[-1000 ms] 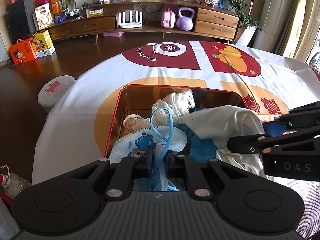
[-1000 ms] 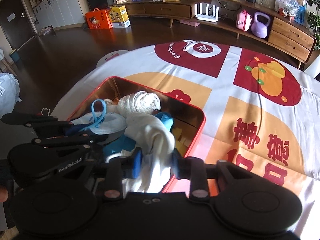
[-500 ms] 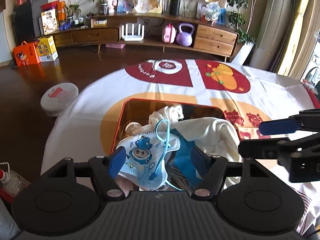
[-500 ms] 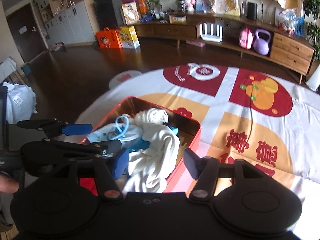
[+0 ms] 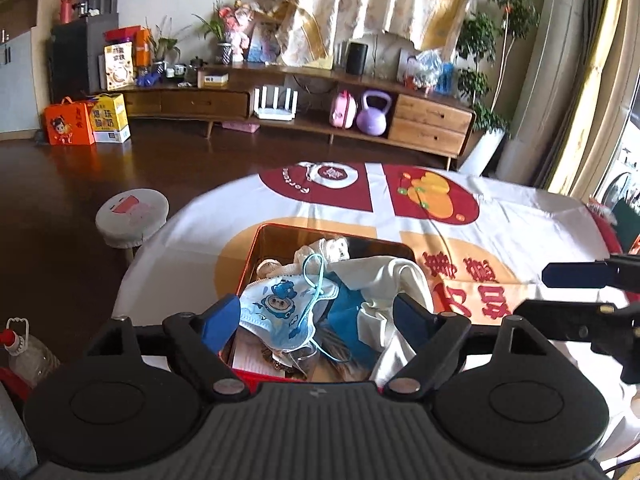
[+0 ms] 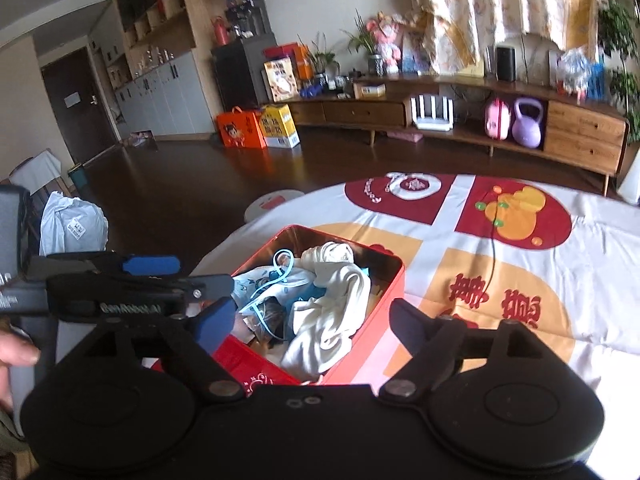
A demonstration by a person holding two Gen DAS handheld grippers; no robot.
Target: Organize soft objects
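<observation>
Red tin (image 5: 249, 258) heaped with child's mask (image 5: 280, 306), white cloth (image 5: 386, 276), blue fabric (image 5: 350, 310).

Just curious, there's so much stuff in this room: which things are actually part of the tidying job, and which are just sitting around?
Part of the job:
- red metal tin
- blue cartoon-print face mask
- cream cloth
- white knitted bundle
- blue fabric
- left tool and right tool, both open

Just lying about:
- purple kettlebell
- orange gift box
- round white stool
</observation>
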